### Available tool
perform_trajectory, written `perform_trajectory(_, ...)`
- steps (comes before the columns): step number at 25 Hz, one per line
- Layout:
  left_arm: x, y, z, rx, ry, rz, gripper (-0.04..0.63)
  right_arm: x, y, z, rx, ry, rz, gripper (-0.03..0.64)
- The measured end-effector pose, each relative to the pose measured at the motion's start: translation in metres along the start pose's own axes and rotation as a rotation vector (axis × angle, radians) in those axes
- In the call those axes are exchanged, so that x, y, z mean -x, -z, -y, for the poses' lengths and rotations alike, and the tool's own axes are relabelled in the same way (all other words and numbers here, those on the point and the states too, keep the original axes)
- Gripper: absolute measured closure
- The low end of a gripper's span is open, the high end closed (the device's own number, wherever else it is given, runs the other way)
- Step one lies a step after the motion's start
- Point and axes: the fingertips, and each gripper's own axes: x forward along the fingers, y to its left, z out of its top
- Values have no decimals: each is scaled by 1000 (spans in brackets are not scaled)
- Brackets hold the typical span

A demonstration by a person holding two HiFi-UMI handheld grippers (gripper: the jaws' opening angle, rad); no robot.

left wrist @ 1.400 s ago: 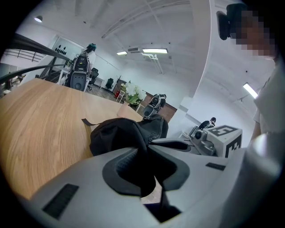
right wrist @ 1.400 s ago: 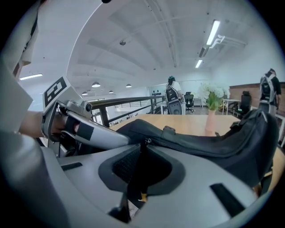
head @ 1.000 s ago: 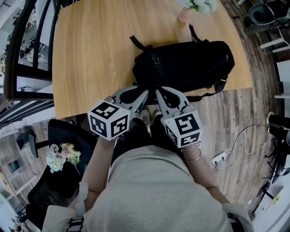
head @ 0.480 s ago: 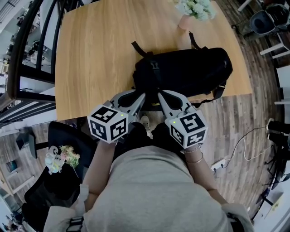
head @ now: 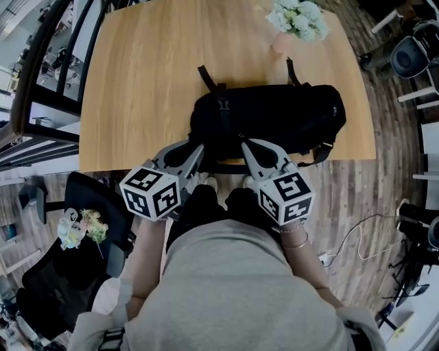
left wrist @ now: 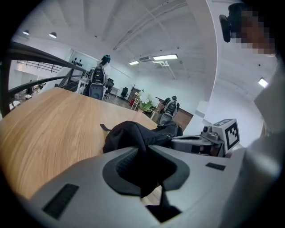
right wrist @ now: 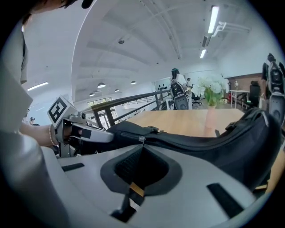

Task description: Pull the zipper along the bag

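A black bag (head: 274, 120) lies along the near edge of the wooden table (head: 144, 82). My left gripper (head: 200, 147) is at the bag's near left end, shut on a fold of its black fabric (left wrist: 133, 133), which runs down between the jaws. My right gripper (head: 243, 142) is just to its right on the bag's near side. In the right gripper view the right gripper (right wrist: 142, 148) is shut, with the small zipper pull (right wrist: 142, 140) at its tips and the pull's dark tab caught between the pads. The zipper line runs off to the right along the bag (right wrist: 213, 142).
A pink vase of white flowers (head: 295, 20) stands at the table's far edge behind the bag. Left of my legs is a black chair (head: 75, 274) holding a bunch of flowers (head: 82, 226). An office chair (head: 415, 55) and floor cables (head: 350, 240) are on the right.
The head view has shifted, so the bag sits lower and further left in it. My left gripper has drawn slightly left, away from the right one. Both grips are unchanged.
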Motion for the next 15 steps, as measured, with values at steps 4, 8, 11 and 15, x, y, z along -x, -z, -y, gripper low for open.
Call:
perform_trajectory(4, 2, -1, -5, 26, -69, 28, 534, 10, -1, 20, 10, -1, -7, 607)
perform_trajectory(8, 4, -1, -5, 39, -133, 60, 534, 18, 0, 33, 22, -13, -12, 607)
perform_trajectory(11, 5, 2, -6, 52, -185, 88, 534, 22, 4, 39, 31, -26, -23, 607)
perform_trajectory(15, 7, 2, -8, 71, -249, 124, 534, 29, 2, 53, 46, -23, -19, 607)
